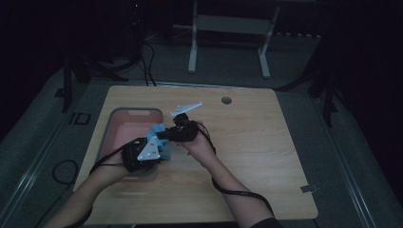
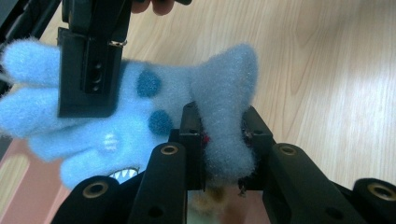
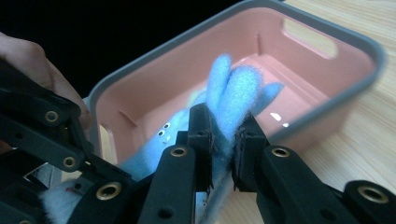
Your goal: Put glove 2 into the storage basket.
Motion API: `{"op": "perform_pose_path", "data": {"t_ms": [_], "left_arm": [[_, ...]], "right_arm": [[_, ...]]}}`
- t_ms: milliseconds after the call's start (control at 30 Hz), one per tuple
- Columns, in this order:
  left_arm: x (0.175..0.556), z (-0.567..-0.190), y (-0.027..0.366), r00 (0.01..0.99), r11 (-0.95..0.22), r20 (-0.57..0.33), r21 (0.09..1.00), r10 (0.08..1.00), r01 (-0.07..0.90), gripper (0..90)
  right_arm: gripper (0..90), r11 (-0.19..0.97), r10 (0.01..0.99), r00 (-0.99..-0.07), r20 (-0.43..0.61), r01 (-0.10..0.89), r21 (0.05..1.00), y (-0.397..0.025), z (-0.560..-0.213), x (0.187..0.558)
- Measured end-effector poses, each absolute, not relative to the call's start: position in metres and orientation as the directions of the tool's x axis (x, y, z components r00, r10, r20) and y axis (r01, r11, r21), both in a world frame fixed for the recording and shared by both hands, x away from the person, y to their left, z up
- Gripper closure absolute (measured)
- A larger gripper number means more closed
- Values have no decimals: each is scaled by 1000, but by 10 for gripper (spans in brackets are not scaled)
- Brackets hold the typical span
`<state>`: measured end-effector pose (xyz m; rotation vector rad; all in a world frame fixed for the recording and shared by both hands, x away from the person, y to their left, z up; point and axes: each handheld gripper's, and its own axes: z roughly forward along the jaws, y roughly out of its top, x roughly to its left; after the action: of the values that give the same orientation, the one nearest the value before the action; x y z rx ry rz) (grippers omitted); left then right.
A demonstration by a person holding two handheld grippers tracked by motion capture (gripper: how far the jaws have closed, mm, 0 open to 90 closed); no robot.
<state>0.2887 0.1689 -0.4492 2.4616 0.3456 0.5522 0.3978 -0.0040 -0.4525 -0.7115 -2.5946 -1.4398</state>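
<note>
A light blue plush toy [image 1: 159, 139] with dark blue spots and a toothy mouth hangs between both grippers, over the right rim of a pink bin [image 1: 127, 133]. My left gripper [image 2: 223, 140] is shut on a grey-blue limb of the plush toy [image 2: 140, 116]. My right gripper [image 3: 225, 140] is shut on several blue lobes at the other end of the plush toy [image 3: 233, 100]. In the high view the left gripper [image 1: 153, 153] sits at the bin's near right corner and the right gripper [image 1: 164, 135] comes in from the right.
The pink bin [image 3: 299, 116] with a grey rim and a handle slot stands on the left of a wooden table [image 1: 247, 142]. A round grommet [image 1: 226, 100] sits near the table's far edge. Cables trail from both grippers. The surroundings are dark.
</note>
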Motion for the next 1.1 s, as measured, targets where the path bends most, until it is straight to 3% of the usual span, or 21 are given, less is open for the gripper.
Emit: {"op": "perform_pose_path", "data": {"t_ms": [433, 1100], "left_arm": [[282, -462, 219, 855, -802, 290, 559, 429, 212, 761], [302, -493, 221, 870, -806, 201, 512, 450, 298, 730]], "right_arm": [[804, 472, 305, -897, 320, 434, 767, 60, -467, 398], [763, 558, 357, -888, 289, 451, 697, 76, -498, 409]]}}
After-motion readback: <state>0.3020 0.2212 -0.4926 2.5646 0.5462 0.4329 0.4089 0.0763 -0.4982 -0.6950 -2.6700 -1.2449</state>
